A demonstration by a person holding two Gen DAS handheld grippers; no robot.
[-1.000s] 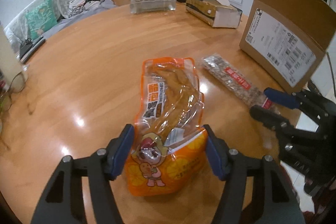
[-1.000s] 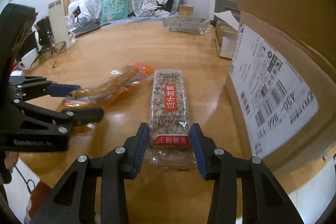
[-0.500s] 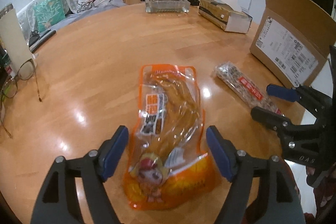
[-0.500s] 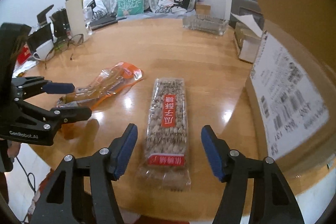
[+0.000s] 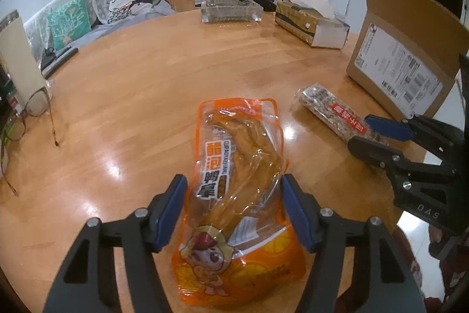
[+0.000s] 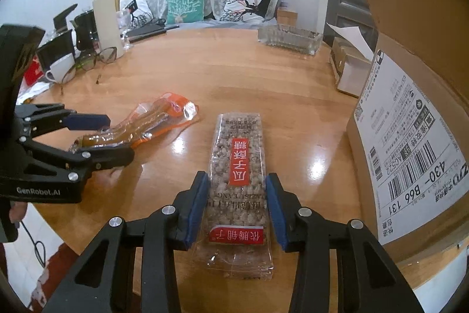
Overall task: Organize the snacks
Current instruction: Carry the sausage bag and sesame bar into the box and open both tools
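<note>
An orange snack pouch [image 5: 237, 195] lies flat on the round wooden table [image 5: 146, 96]. My left gripper [image 5: 234, 207] straddles its lower half, with the blue pads close to both sides of the pouch. A clear pack of seed brittle with a red label [image 6: 239, 189] lies beside it on the right. My right gripper [image 6: 237, 207] straddles its near half, pads touching or nearly touching its edges. The pouch also shows in the right wrist view [image 6: 146, 131], and the brittle pack shows in the left wrist view [image 5: 337, 116]. An open cardboard box [image 6: 410, 113] stands right of the pack.
A tissue box [image 5: 310, 22] and a glass dish [image 5: 231, 11] stand at the table's far side. Glasses [image 5: 32, 119] lie at the left edge. A white mug [image 6: 60, 71], a kettle and a paper roll [image 6: 107, 22] crowd the left. The table's near edge is close.
Both grippers opened and pulled back half a second ago, then moved forward again and narrowed around their packs. The pouch and the brittle pack stayed on the table.
</note>
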